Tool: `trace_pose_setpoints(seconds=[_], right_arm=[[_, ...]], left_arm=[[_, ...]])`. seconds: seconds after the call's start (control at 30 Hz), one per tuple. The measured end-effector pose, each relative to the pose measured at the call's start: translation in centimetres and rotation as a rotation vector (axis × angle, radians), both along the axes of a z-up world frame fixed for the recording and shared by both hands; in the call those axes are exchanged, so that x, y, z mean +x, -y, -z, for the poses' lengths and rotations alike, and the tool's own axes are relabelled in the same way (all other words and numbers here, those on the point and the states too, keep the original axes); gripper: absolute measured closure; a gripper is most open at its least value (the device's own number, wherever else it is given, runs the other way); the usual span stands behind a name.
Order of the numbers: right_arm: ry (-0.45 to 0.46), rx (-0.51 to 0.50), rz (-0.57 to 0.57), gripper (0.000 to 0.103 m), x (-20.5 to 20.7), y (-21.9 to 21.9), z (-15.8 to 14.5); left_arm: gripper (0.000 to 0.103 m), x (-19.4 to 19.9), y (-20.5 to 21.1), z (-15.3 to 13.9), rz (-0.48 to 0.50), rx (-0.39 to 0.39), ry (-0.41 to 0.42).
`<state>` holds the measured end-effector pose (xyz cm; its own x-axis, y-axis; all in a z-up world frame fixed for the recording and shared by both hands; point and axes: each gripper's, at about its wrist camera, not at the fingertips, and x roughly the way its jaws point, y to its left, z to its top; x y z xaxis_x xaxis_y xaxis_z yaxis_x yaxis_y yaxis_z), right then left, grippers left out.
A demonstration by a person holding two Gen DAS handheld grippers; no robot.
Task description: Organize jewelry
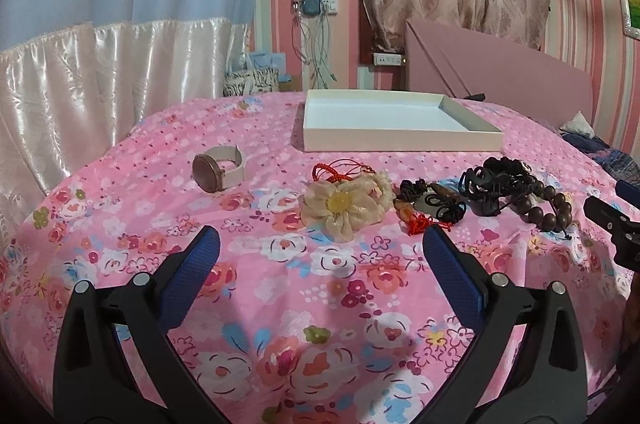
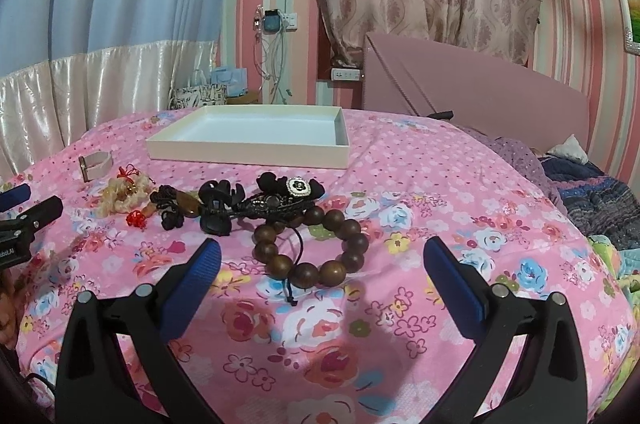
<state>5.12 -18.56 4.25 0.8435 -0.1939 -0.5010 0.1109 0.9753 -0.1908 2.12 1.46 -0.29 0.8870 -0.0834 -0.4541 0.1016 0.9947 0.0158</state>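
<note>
Both tools [image 1: 320, 236] [image 2: 322, 248] gape empty; one box [image 2: 248, 153], one watch [image 1: 218, 171], one bead bracelet [image 2: 310, 244].

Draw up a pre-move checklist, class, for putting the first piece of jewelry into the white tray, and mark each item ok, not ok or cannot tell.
1. Right tool open, nothing between its blue pads: ok.
2. Left tool open, nothing held: ok.
3. Shallow white cardboard tray lies flat on the pink floral bedspread, nothing in the part of its floor that shows: ok.
4. Brown wooden bead bracelet lies just ahead of the right tool, mostly apart from the pile: ok.
5. Bracelet's far beads free of the black hair clips and cords: cannot tell.
6. Rose-gold wristwatch with pale strap and cream fabric flower lie apart: ok.
</note>
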Motion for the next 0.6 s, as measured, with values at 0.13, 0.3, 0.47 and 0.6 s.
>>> trace_pose_setpoints(seconds=[0.13,0.3,0.47,0.6], right_arm=[[-0.024,0.006,-0.013,0.015,0.5,-0.2,0.0],[-0.067,0.022,-0.025,0.015,1.5,-0.2,-0.1],[-0.172,0.049,-0.001,0.020,3.4,0.4,0.7],[-0.165,0.035,0.081,0.020,4.6,2.5,0.0]], left_arm=[[0.003,0.0,-0.4,-0.2,0.019,-0.011,0.002],[0.003,0.6,-0.6,-0.7,0.016,0.021,0.008],[0.003,1.4,-1.9,-0.5,-0.005,-0.028,-0.025],[0.003,2.0,-2.6,-0.6,-0.015,-0.043,-0.037]])
